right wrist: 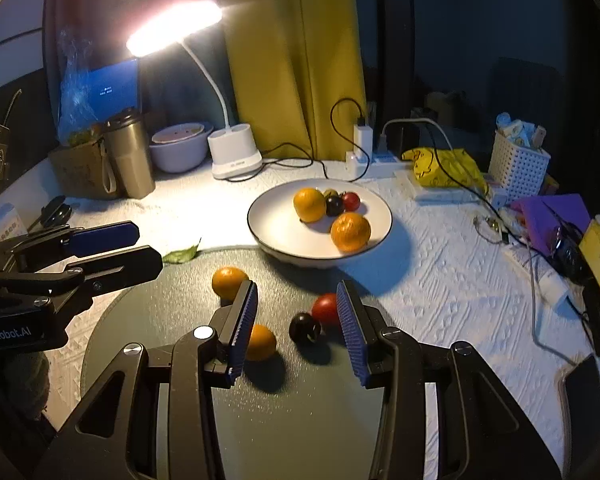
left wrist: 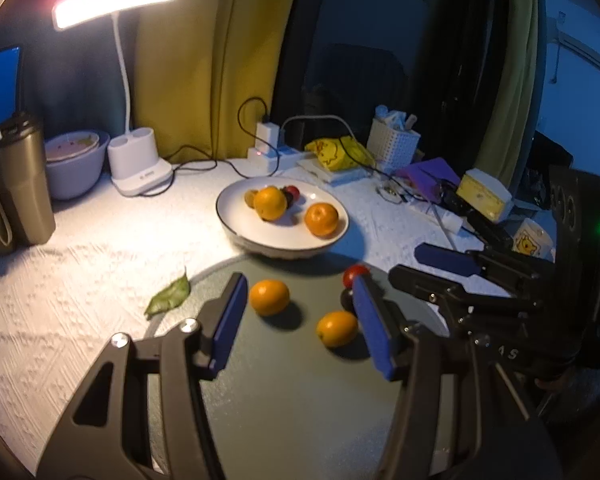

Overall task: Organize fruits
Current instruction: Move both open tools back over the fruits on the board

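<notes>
While both hand-held grippers hover with jaws apart, left (left wrist: 300,312) and right (right wrist: 296,320), two oranges (left wrist: 269,297), a red tomato (right wrist: 325,309) and a dark fruit (right wrist: 304,328) lie on the mat (right wrist: 292,408); more fruit sits in the bowl (right wrist: 276,220).

A lit white gooseneck desk lamp (left wrist: 140,168) stands at the back of the desk, which is covered by a white textured cloth (left wrist: 60,300); left of it sit a pale lavender bowl (left wrist: 74,172) and a bronze metal tumbler (left wrist: 22,184); a white perforated plastic basket (right wrist: 518,166) stands to the right, near a crumpled yellow bag (right wrist: 444,168); a green leaf (left wrist: 169,296) lies on the cloth beside a round dark grey mat (left wrist: 300,400).
</notes>
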### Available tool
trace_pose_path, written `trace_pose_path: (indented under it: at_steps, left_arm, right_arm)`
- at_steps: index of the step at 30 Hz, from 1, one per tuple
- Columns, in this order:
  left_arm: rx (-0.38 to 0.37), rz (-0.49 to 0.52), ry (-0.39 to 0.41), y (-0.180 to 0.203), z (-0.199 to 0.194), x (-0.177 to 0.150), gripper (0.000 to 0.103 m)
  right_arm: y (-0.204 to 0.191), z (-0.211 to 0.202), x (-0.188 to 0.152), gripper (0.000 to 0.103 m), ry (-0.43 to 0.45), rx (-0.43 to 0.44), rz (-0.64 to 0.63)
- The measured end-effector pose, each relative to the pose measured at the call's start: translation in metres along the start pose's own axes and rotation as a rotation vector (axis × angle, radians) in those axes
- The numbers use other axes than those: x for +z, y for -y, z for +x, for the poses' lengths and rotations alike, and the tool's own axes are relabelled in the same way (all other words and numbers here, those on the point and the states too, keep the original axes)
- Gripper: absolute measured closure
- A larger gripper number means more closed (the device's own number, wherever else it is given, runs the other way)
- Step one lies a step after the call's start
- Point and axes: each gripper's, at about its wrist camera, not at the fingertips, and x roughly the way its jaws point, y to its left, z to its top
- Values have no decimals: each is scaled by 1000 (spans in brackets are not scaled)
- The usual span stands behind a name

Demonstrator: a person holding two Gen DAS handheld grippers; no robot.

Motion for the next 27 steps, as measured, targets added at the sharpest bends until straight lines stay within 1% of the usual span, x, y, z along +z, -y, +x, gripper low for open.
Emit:
trace_pose_path:
  at_steps: [12, 22, 27]
  left_arm:
    - [-13, -1, -86, 4, 27, -19, 47]
    - [-46, 29, -157, 18, 60, -24, 47]
    - [-49, 50, -193, 26, 77, -27, 47]
  right_arm:
    - [11, 23, -22, 59, -66, 7, 36]
    - [25, 36, -26, 59, -90, 10, 68]
    - [31, 39, -28, 59, -99, 10, 82]
